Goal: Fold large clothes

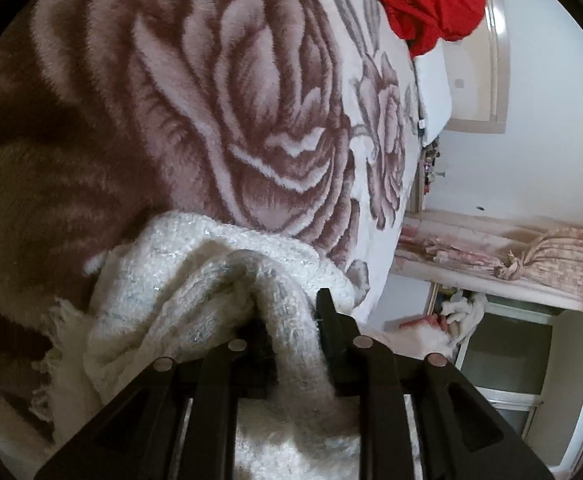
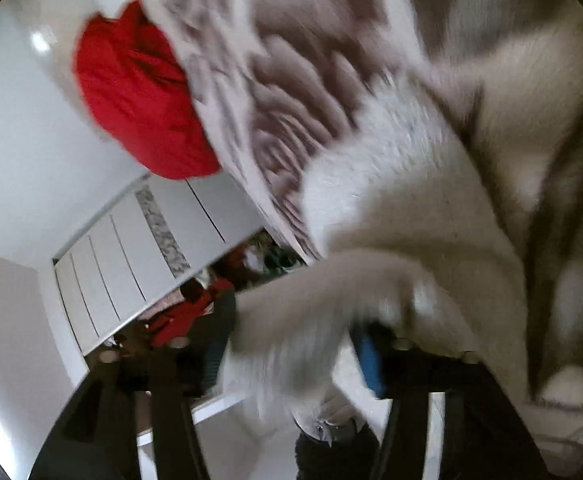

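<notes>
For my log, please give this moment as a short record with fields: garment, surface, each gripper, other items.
garment: white knit garment, bunched
surface: rose-pattern blanket, under the garment
left gripper: shut on the garment, a fold between its fingers
right gripper: garment between its fingers; view blurred, grip unclear
other items: red cloth on the blanket's far part
</notes>
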